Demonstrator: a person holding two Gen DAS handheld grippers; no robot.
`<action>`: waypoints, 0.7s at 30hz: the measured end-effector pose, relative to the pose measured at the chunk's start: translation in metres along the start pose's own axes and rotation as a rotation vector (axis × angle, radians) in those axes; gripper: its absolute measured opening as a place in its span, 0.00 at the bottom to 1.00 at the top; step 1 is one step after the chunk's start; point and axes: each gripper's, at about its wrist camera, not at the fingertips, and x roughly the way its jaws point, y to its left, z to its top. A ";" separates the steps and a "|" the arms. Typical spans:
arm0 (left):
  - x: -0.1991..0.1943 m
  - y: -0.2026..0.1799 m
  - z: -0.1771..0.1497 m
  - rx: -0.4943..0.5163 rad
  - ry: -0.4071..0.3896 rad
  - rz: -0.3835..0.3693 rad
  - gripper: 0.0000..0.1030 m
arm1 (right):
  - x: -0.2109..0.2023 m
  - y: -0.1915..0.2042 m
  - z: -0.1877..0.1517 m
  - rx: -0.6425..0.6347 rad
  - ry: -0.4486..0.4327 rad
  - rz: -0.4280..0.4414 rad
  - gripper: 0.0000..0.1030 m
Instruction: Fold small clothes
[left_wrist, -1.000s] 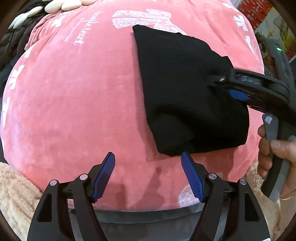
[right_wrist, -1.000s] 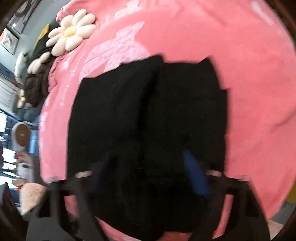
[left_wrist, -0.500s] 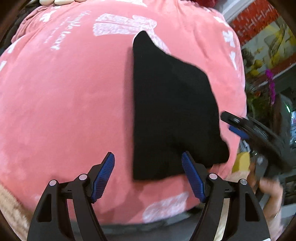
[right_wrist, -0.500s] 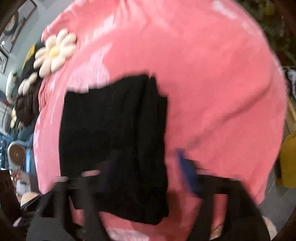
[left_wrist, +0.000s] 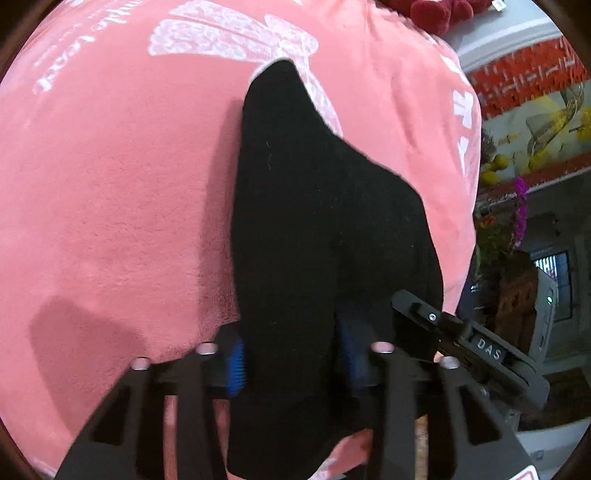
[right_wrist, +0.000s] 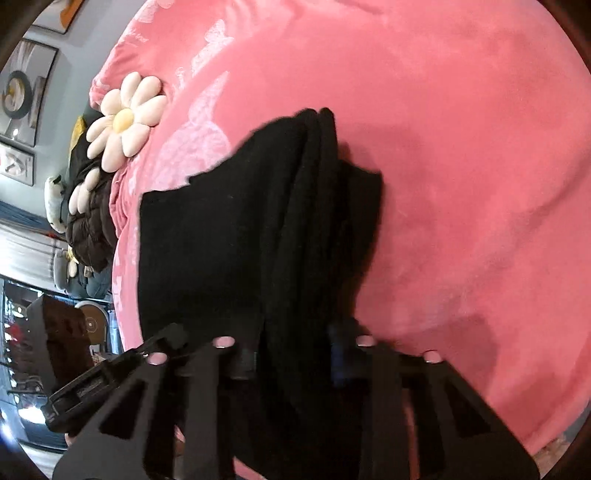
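Note:
A black garment (left_wrist: 317, 221) lies folded on a pink plush blanket (left_wrist: 110, 203), its layers stacked in a ridge (right_wrist: 314, 206). My left gripper (left_wrist: 293, 363) is at the garment's near edge, its jaws closing, with a bunch of black cloth squeezed between the blue pads (left_wrist: 236, 365). My right gripper (right_wrist: 293, 358) holds the same near edge a little to the right, its jaws closing too, and cloth fills the gap between its pads. Each gripper's black body shows beside the other: the right gripper (left_wrist: 480, 350) and the left gripper (right_wrist: 92, 384).
A white daisy-shaped cushion (right_wrist: 122, 122) and a dark brown padded jacket (right_wrist: 92, 221) lie at the blanket's far left. Red plush items (left_wrist: 436, 11) sit past the far edge. Purple flowers (left_wrist: 521, 206) and furniture stand beyond the blanket's right edge.
Both grippers came up to the garment's near edge with wide jaws and closed onto the cloth. The right gripper left the garment's right side and now sits beside the left one.

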 end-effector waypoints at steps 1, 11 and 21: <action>-0.006 0.000 0.003 0.011 -0.005 -0.016 0.22 | -0.010 0.015 0.000 -0.025 -0.023 0.003 0.22; -0.161 0.003 0.006 0.168 -0.208 0.008 0.22 | -0.065 0.153 -0.013 -0.228 -0.156 0.122 0.22; -0.163 0.095 -0.044 0.145 -0.224 0.392 0.71 | 0.004 0.181 -0.077 -0.318 -0.106 -0.072 0.27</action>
